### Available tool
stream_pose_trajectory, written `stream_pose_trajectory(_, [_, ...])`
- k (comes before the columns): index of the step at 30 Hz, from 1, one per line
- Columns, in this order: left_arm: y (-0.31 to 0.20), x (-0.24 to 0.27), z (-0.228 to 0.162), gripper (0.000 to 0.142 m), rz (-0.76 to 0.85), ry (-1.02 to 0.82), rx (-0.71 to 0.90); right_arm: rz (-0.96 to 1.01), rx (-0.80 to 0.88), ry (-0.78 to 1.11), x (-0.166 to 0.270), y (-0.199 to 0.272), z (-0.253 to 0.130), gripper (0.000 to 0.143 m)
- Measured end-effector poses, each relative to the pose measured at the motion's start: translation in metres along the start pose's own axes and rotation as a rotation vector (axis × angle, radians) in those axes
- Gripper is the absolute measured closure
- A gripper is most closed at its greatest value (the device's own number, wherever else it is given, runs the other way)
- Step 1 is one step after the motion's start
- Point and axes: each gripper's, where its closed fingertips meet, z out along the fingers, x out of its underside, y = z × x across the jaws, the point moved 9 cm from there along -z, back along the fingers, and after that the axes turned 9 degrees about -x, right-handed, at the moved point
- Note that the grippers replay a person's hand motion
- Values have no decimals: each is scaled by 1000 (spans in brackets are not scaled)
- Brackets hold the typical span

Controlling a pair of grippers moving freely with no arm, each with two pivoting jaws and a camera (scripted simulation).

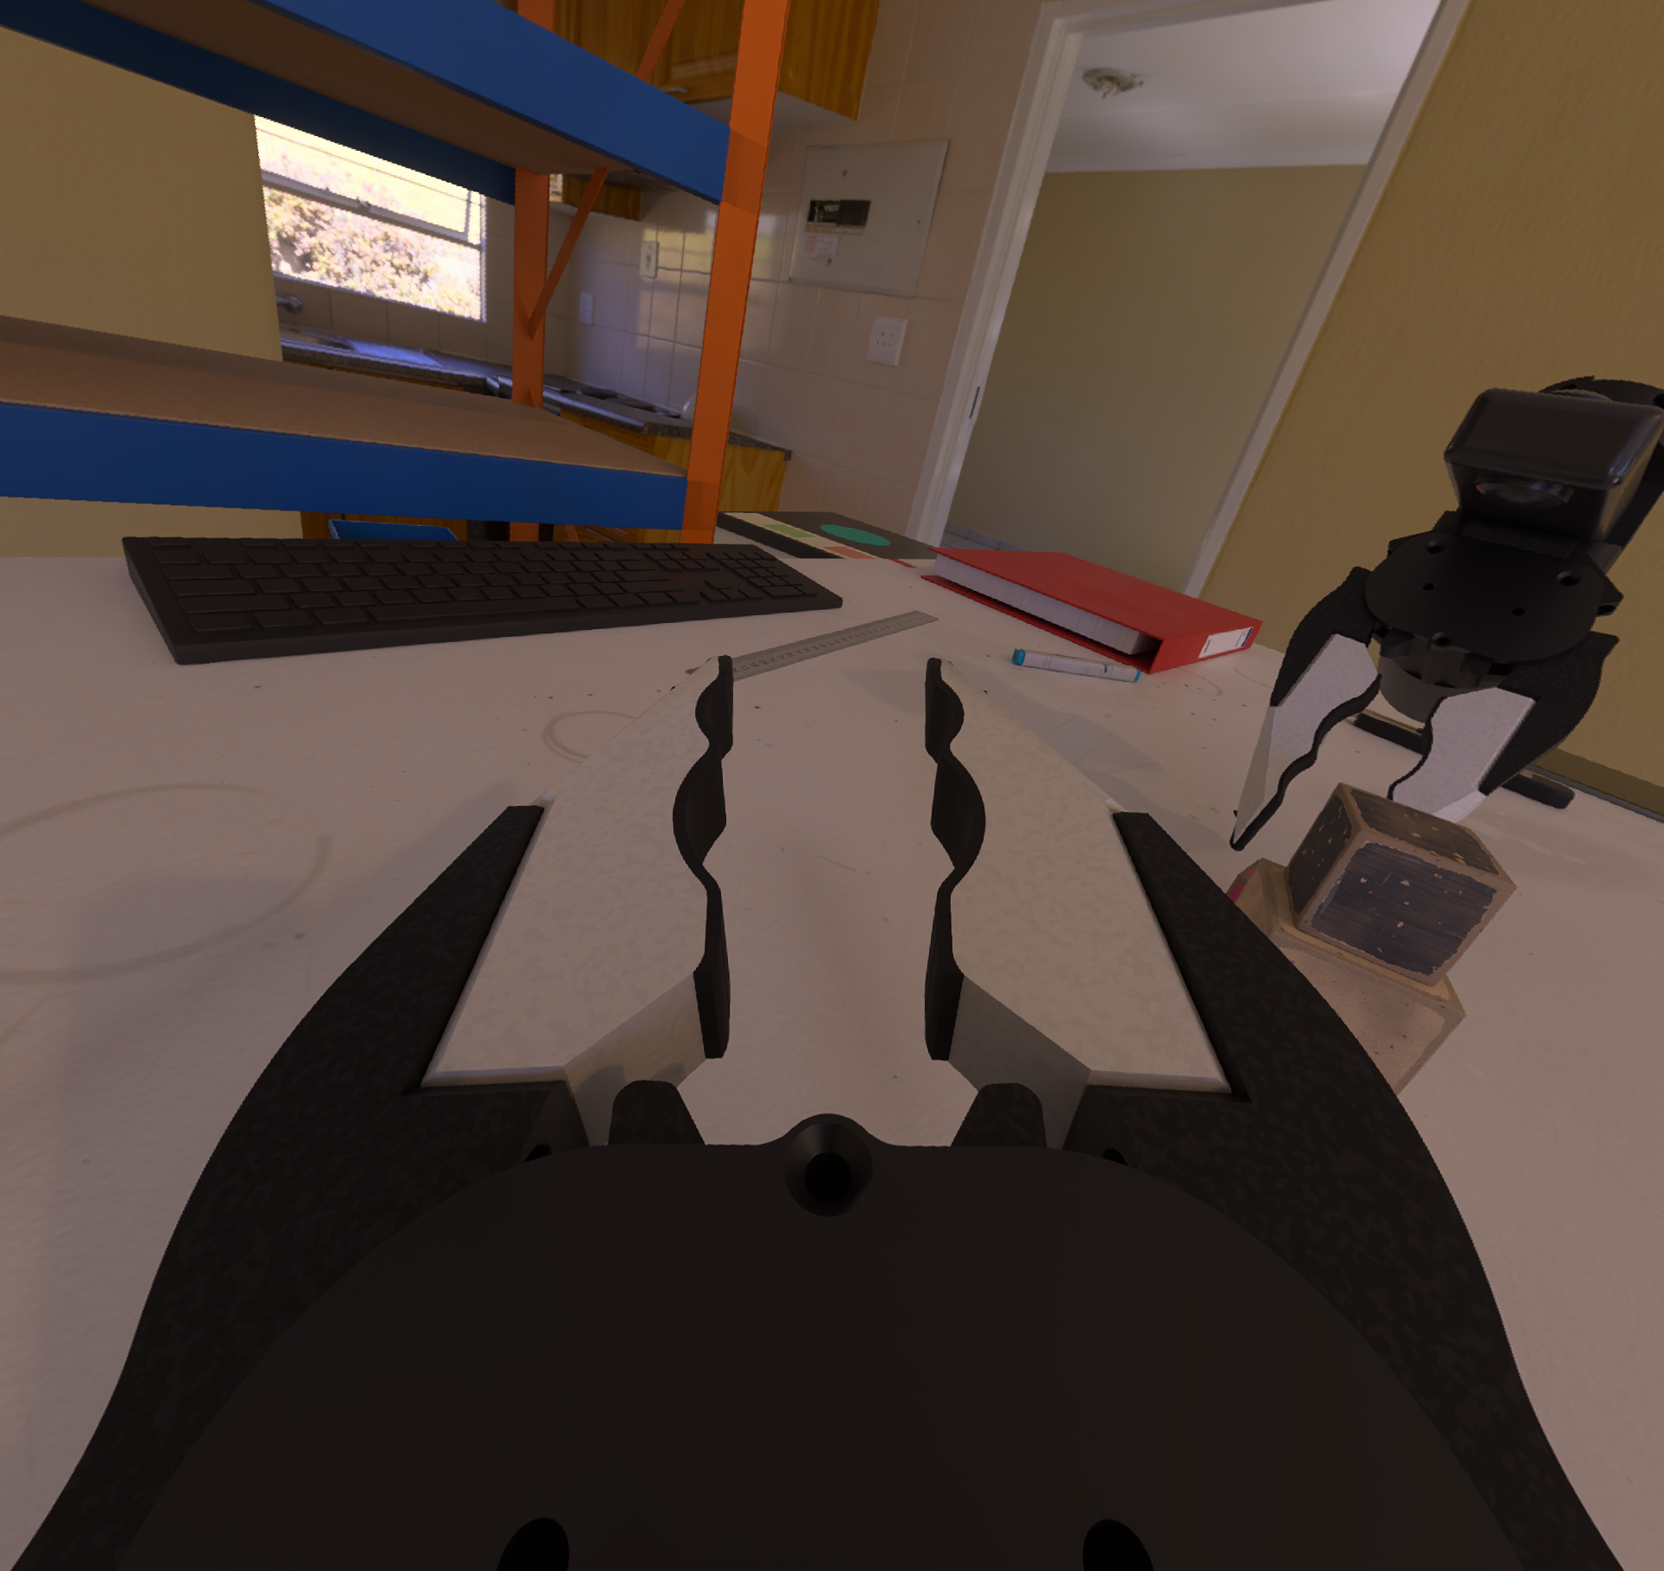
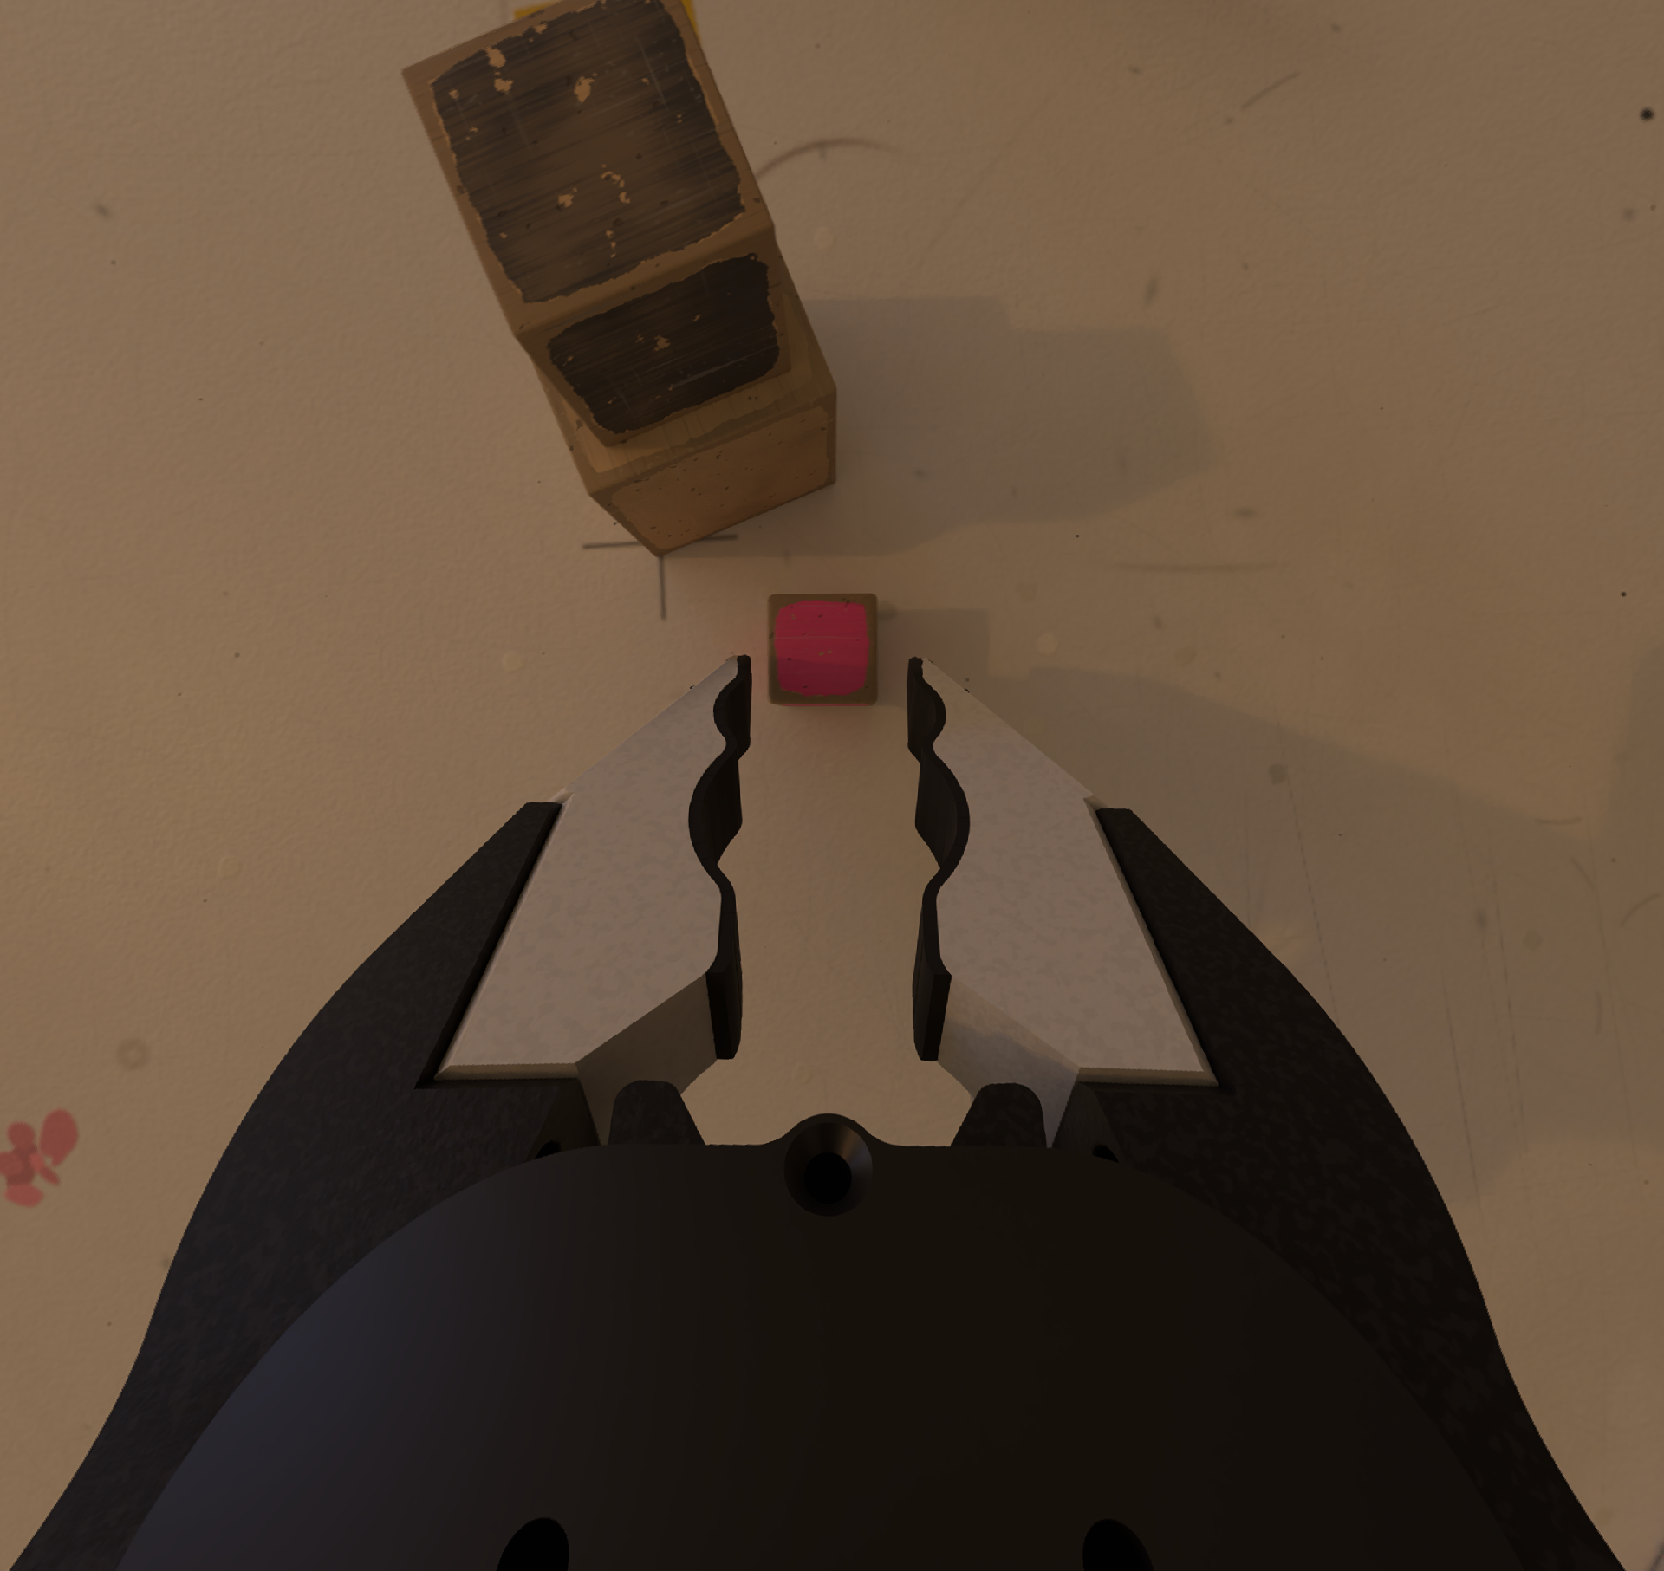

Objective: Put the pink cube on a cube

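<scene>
Two grippers show, both with their fingers spread apart and nothing between them. From the right wrist view, the right gripper (image 2: 827, 672) points straight down at the pale table (image 2: 1261, 357), and the pink cube (image 2: 823, 649) sits on the table just past its fingertips, centred on the gap between them but lying far below, not touched. Slightly farther away and to the left stands a stack: a black-faced cube (image 2: 576, 141) resting, turned a little askew, on a plain wooden cube (image 2: 720, 483). A sliver of yellow shows behind the top of the stack; what it belongs to cannot be told.

From the left wrist view, the left gripper (image 1: 827, 672) is held low and roughly level over bare table, its jaws parted about as wide as the other's, gripping nothing. Off to its right the same stack appears, with the right gripper hanging above it. A black keyboard (image 1: 477, 591) lies at the far side, a metal ruler (image 1: 837, 641) nearer, then a marker pen (image 1: 1076, 666) and a red binder (image 1: 1107, 605) to the right. Blue and orange shelving (image 1: 360, 447) rises behind the keyboard.
</scene>
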Motion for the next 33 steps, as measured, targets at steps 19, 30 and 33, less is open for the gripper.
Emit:
stream_pose_trajectory(19, [-1,0,1,100,8,6,3,4,-29,25,7,-4,18,116])
stream_pose_trajectory(30, [-2,1,3,100,11,10,7,-69,-65,10,-7,-6,-15,116])
stream_pose_trajectory(33, [-3,1,4,100,14,12,7,-111,-79,-8,-18,-3,-29,116])
